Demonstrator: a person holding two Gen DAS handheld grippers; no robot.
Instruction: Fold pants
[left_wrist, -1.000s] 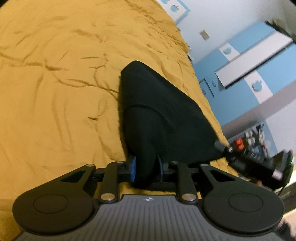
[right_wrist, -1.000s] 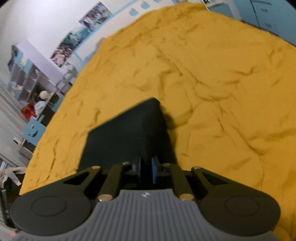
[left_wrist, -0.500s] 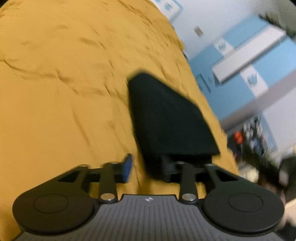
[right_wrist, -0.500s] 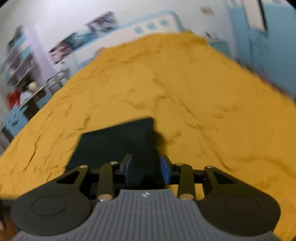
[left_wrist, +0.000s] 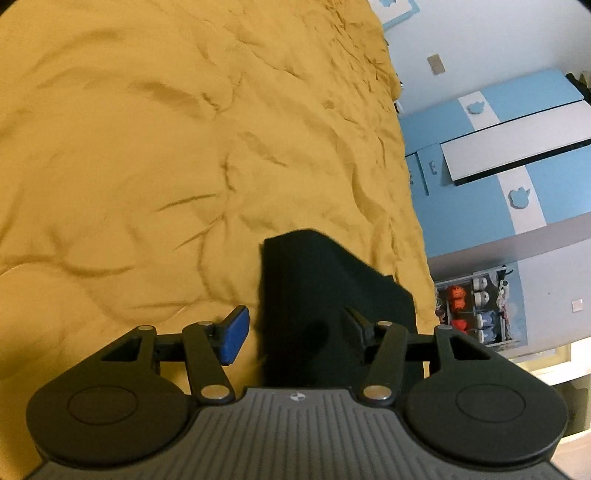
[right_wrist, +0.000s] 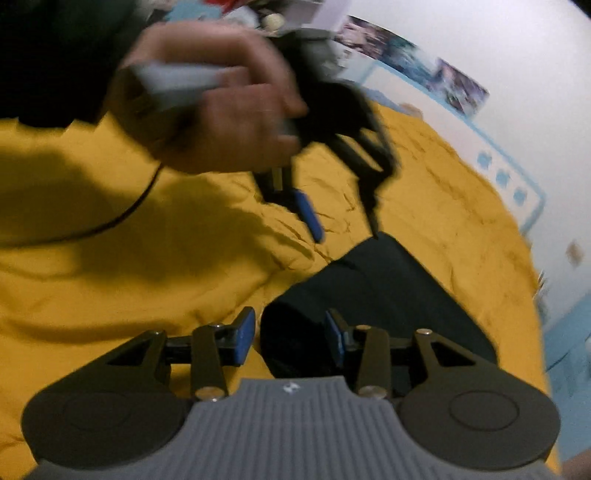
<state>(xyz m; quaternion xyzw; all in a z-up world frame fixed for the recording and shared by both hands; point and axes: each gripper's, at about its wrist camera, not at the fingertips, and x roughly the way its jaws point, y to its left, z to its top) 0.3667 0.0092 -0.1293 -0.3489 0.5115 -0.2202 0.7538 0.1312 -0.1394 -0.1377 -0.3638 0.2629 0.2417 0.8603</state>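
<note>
Both jaws have just been opening. The left gripper and right gripper now stand apart around the folded black pants, released onto the yellow bed just ahead. Earlier both pinched its edge, so the fold looks finished.

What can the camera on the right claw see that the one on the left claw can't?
Only the right wrist view shows the person's hand holding the left claw, its jaws apart above the bed, plus posters on the wall.

Only the left wrist view shows the blue and white wardrobe and a shelf of small items.

Both show the folded black pants lying on the yellow bedspread. Each camera also sees its own claw, whose jaws have just been opening; the right claw grips nothing, the pants' edge lying loose between its blue pads.
</note>
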